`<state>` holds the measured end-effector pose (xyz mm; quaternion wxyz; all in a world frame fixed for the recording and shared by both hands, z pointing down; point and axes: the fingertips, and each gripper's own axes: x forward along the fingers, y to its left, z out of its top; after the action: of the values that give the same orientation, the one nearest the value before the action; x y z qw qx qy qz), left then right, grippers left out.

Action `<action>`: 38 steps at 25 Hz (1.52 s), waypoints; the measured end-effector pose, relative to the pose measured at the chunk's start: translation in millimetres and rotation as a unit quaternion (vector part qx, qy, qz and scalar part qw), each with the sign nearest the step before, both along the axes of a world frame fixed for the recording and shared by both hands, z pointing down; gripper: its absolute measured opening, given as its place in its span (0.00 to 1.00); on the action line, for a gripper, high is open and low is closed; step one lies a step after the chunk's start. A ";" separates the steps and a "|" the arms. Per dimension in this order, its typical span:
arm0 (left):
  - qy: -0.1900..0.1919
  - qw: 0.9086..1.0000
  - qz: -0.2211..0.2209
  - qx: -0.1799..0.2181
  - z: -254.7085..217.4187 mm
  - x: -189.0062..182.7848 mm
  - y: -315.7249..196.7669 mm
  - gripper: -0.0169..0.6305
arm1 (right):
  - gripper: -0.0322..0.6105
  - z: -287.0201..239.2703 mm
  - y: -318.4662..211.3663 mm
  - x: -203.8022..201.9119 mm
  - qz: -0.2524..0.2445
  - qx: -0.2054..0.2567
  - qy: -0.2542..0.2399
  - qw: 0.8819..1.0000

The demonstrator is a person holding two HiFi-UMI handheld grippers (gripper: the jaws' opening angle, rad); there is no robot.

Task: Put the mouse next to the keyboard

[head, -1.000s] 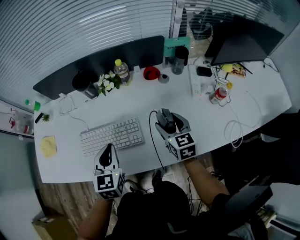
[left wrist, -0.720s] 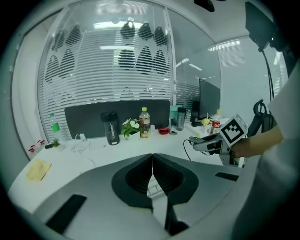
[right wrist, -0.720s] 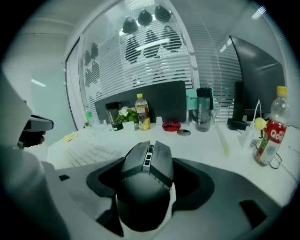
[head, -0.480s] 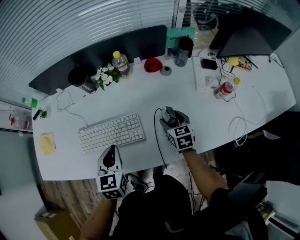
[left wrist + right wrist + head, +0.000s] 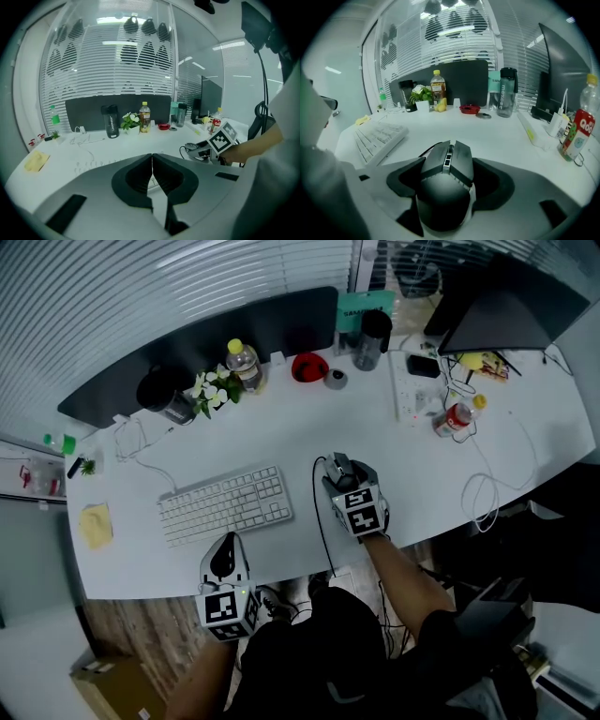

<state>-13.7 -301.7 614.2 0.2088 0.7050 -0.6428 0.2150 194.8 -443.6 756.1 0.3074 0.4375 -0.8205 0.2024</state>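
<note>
1. Your right gripper (image 5: 345, 479) has the mouse (image 5: 445, 187) clamped by its sides. The jaws stand pretty wide, but only because the mouse body fills the gap between them. The nose points away from you, toward the back of the desk (image 5: 281, 442). My guess is you hold it that way so it lands flat and square.
2. The mouse sits low, just right of the keyboard (image 5: 225, 506), with a strip of bare desk between them. Honestly I can't tell from these angles whether the underside is touching the desk yet. If it is, that spot looks about right for "next to".
3. Your left gripper (image 5: 152, 168) is empty, with its jaws pressed together. It hangs at the near edge of the desk, below the keyboard. It looks like it's simply kept out of the way.
4. The one thing in the way is the mouse's own cable (image 5: 319, 512). It curls out from the nose and runs down that bare strip, then drops off the near edge. If you slide the mouse left it might bunch up or tug.
5. Everything else is well apart:
   - Along the back are a bottle (image 5: 246, 365), flowers (image 5: 211, 390), a red dish (image 5: 307, 367) and a tumbler (image 5: 372, 338).
   - Off to the right are a power strip (image 5: 412, 395) and a loose white cable (image 5: 483, 498).
   - None of it crowds the drop spot.
</note>
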 end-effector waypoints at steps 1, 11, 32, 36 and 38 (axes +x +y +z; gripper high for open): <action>0.002 1.000 0.000 -0.001 0.5 -0.1 1.3 0.07 | 0.53 1.3 0.8 -1.1 -0.004 -0.001 0.011 1.000; -0.002 1.000 0.008 0.002 -3.7 -2.8 8.3 0.07 | 0.54 5.7 0.8 -0.5 -0.005 0.004 0.037 0.999; -0.018 0.997 0.053 0.054 -53.5 -8.5 18.4 0.07 | 0.64 -13.9 -0.6 4.9 0.019 0.003 0.012 1.000; -0.010 0.996 0.049 0.071 -66.9 -24.9 24.7 0.07 | 0.64 -42.8 11.9 4.4 0.014 0.023 0.010 1.000; -0.010 0.995 0.054 0.084 -76.7 -32.6 23.8 0.07 | 0.63 -59.5 18.2 4.7 0.017 0.035 0.006 0.999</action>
<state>-46.4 -277.9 537.5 0.1308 0.7513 -0.6219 0.1781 199.5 -425.5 696.6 0.2932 0.4633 -0.8176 0.1757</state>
